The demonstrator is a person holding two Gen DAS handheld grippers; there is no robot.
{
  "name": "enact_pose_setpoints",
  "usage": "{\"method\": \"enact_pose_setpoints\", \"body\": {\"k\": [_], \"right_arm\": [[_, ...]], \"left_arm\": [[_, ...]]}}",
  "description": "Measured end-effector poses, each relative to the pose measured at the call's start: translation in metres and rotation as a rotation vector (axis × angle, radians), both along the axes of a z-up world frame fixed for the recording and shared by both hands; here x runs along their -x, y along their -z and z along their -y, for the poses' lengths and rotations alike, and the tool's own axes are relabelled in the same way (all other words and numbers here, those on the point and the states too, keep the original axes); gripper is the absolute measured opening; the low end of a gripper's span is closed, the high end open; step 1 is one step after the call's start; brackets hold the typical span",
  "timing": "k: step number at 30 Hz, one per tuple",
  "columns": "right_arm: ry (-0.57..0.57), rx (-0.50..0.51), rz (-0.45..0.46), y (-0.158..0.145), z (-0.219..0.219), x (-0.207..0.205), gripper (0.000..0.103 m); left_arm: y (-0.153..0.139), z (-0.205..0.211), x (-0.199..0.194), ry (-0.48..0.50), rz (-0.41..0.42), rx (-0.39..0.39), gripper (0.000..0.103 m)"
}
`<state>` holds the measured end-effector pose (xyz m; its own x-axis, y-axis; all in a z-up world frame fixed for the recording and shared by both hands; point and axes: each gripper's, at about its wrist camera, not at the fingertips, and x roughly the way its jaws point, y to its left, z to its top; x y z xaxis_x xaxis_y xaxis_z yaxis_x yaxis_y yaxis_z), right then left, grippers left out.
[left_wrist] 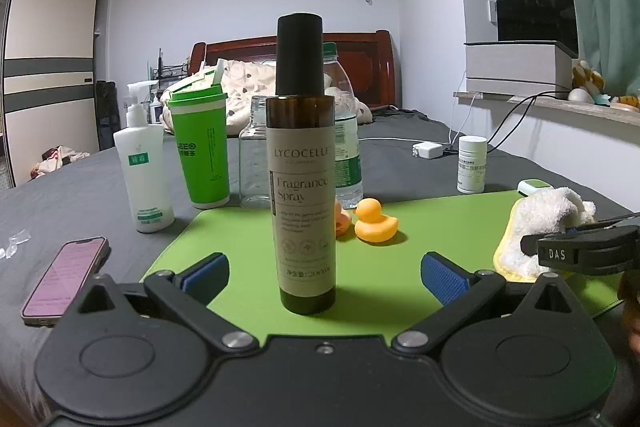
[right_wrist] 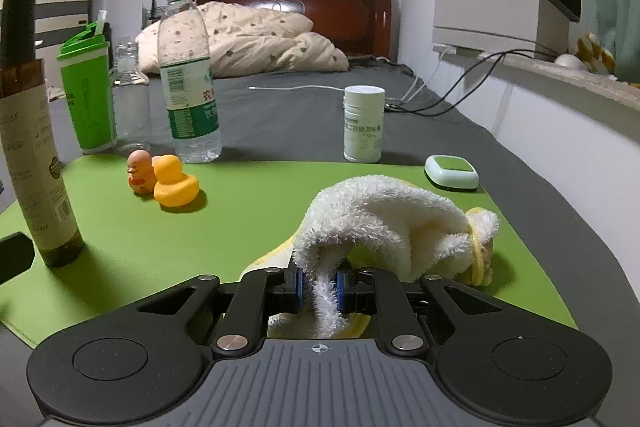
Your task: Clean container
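Left wrist view shows my left gripper [left_wrist: 324, 277] spread wide, its blue pads [left_wrist: 444, 277] clear on either side of the brown spray bottle [left_wrist: 306, 163], which stands upright between them on the green mat [left_wrist: 436, 227] with nothing touching it. Just beyond the bottle and slightly right sits a yellow duck [left_wrist: 374, 221]. Off to my far right the right gripper [right_wrist: 319, 289] is pinched tight on a fold of the white towel [right_wrist: 384, 223]; most of the cloth is heaped on the mat just ahead of its fingers.
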<state>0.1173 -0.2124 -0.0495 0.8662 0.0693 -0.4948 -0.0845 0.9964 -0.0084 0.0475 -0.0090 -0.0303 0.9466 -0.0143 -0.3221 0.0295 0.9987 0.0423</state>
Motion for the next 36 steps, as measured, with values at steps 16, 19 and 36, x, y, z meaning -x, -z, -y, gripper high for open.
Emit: {"method": "enact_pose_setpoints", "body": {"k": [16, 19, 36], "right_arm": [[0.04, 0.022, 0.002, -0.012, 0.002, 0.007, 0.014], [0.046, -0.005, -0.009, -0.008, 0.004, 0.008, 0.031], [0.084, -0.002, -0.019, -0.01, 0.007, 0.027, 0.089]], "left_arm": [[-0.001, 0.002, 0.0, 0.005, 0.006, -0.001, 0.103], [-0.001, 0.003, 0.0, 0.009, 0.005, -0.004, 0.103], [0.0, 0.001, 0.003, 0.006, -0.003, 0.002, 0.103]]}}
